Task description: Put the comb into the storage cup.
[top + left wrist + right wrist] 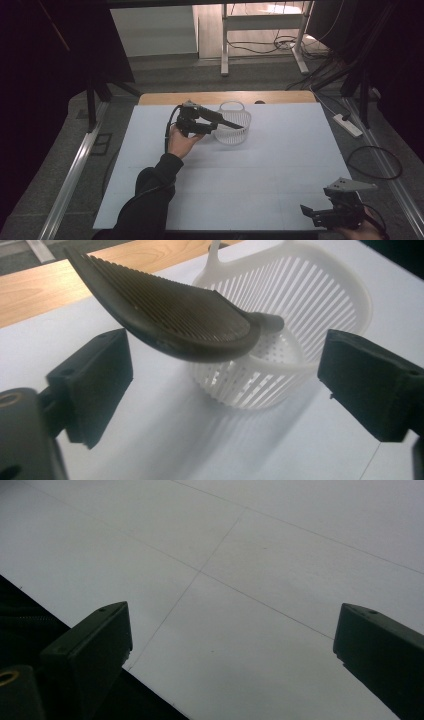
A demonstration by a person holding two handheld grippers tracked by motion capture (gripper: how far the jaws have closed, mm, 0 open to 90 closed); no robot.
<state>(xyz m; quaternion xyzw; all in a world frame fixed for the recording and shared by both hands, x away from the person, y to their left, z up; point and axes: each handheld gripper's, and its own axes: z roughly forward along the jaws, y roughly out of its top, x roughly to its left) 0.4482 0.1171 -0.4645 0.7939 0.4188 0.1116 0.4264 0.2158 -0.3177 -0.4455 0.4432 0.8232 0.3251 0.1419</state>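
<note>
My right gripper (320, 214) idles agape at the bench's near right corner. My left gripper (225, 375), jaws spread, has let go of the black slotted spatula (175, 315); its tip rests in the white basket (300, 310) near the far edge. I should back out straight, without nudging it. Its handle end is cut off.

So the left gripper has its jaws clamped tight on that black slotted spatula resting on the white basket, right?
Not quite. The left gripper has its jaws standing wide apart, with neither one touching the black slotted spatula. The rest holds: the spatula's handle end rests on the white basket, its blade sticking out above the table. The left gripper view shows it.
</note>
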